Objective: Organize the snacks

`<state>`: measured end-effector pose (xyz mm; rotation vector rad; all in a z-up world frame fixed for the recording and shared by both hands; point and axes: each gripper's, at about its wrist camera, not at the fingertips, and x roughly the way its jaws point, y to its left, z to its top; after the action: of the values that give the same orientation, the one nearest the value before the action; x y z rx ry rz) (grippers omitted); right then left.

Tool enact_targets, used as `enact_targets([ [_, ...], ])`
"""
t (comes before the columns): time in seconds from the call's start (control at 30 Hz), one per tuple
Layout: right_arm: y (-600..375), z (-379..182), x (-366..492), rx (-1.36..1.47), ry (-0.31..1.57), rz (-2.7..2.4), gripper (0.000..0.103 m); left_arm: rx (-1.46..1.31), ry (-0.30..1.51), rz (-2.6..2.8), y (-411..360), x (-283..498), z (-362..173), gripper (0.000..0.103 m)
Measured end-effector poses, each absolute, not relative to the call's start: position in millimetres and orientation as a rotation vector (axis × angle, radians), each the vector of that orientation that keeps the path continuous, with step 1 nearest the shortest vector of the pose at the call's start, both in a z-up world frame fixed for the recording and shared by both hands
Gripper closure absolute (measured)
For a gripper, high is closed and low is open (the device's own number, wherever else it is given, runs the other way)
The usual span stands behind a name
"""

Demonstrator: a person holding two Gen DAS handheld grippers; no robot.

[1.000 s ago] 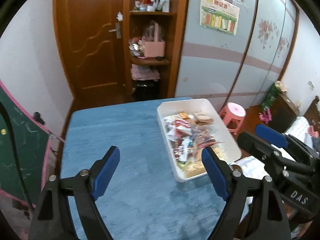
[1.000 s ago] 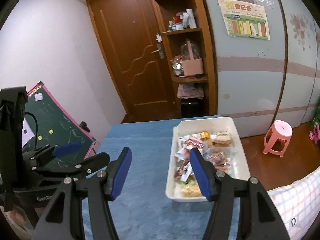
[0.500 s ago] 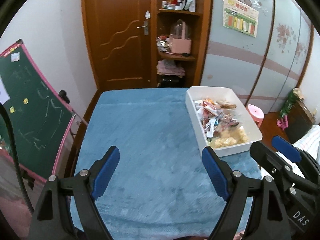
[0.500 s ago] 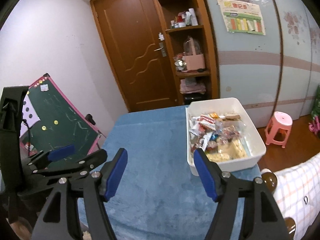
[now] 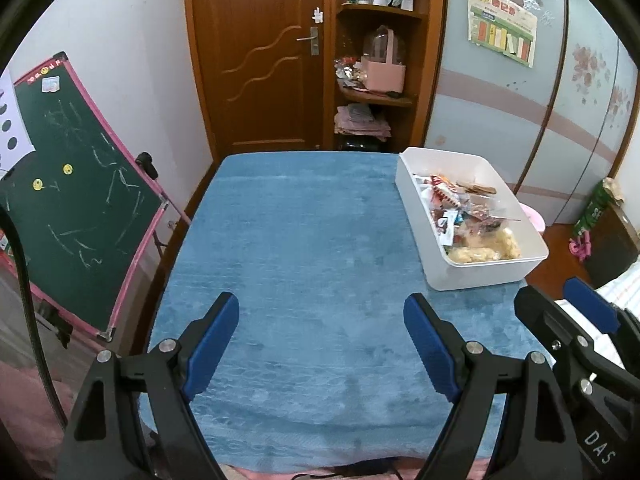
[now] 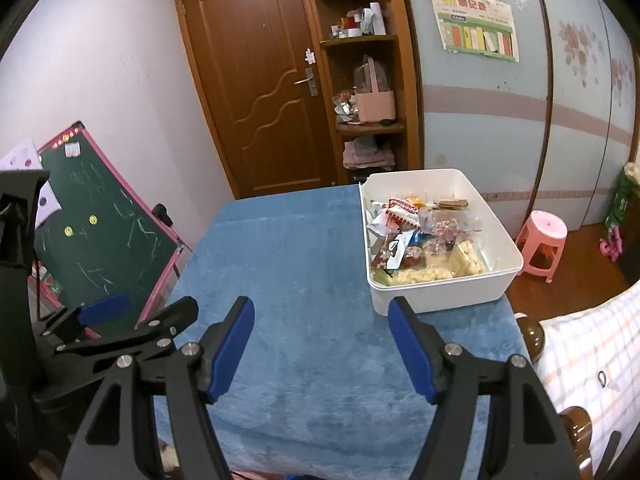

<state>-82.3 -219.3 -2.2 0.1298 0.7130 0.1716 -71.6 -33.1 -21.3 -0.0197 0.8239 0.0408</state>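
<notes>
I see both grippers — left gripper (image 5: 321, 344) and right gripper (image 6: 321, 350) — spread wide and empty above the blue counter (image 5: 304, 240); the snacks (image 6: 424, 240) sit in the white bin (image 6: 440, 294) at its far right.

left gripper (image 5: 322, 344): black angular arms, blue pads, silver screws, black cable at frame's left edge. right gripper (image 6: 322, 346): same build; white "das" lettering lower right in left wrist view.

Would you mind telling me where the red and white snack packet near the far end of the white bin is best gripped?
Probably by the red and white packet's raised crinkled edge, coming from above: it lies on top of the pile, and the white bin's walls block any sideways approach.
</notes>
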Motion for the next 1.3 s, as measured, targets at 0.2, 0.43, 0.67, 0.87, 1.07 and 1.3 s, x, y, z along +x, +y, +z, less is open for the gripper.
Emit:
enact_targets([
  [0.2, -208.8, -7.8, -83.2, 0.092, 0.708, 0.161, 0.032, -0.009, 0.813, 0.067, -29.6, -69.2, -27.0, 0.019],
  [0.43, -209.7, -22.0, -78.2, 0.123, 0.742, 0.176, 0.032, 0.005, 0.831, 0.075, -31.3, -62.8, -40.9, 0.019],
  [0.67, -208.9, -29.8, -75.9, 0.128, 0.762, 0.158, 0.032, 0.012, 0.850, 0.075, -31.6, -60.6, -52.4, 0.019],
  [0.87, -202.5, -31.9, -75.0, 0.081, 0.767, 0.126, 0.032, 0.012, 0.866, 0.081, -28.5, -58.8, -59.0, 0.019],
  [1.07, -201.0, -34.0, -73.9, 0.080, 0.774, 0.128, 0.032, 0.005, 0.878, 0.081, -25.7, -57.6, -62.6, 0.019],
  [1.3, -200.0, -34.3, -73.3, 0.082, 0.780, 0.128, 0.032, 0.003, 0.888, 0.081, -25.3, -57.5, -64.1, 0.019],
])
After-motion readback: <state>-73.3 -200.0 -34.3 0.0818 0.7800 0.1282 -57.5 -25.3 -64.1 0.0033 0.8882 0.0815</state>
